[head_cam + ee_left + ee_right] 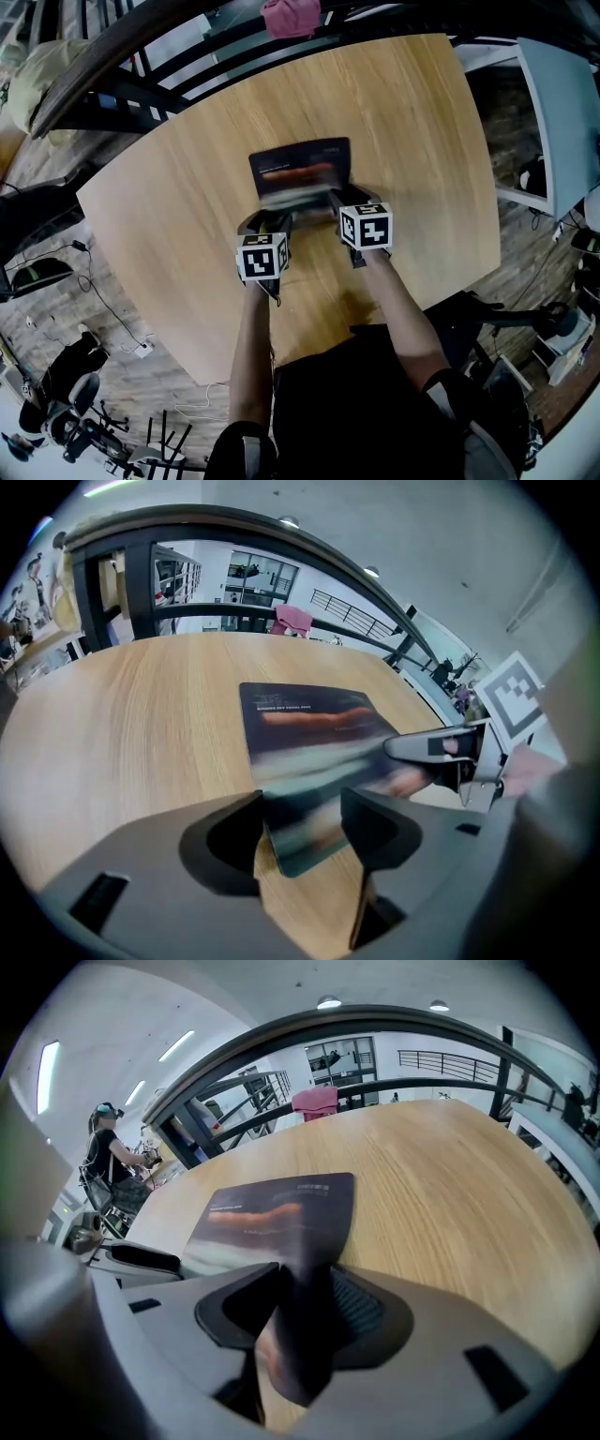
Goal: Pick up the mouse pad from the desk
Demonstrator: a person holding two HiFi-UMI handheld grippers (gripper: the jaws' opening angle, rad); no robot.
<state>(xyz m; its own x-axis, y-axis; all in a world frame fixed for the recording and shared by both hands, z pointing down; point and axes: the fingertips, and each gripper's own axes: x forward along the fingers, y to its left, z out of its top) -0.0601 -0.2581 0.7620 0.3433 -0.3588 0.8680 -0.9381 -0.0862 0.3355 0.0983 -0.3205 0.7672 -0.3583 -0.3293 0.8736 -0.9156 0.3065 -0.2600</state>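
Right gripper [305,1288], jaws closing around the mouse pad [281,1213], hides its edge.

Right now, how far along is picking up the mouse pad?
Done: both grippers are at the near edge of the mouse pad. In hand: the right gripper is closing its jaws with that edge, bent upward, between them; the left gripper has its jaws apart around a corner. Left: most of the pad lies on the desk; lift it.

mouse pad [302,173] at desk [178,253] centre, cloth [291,17] beyond far edge
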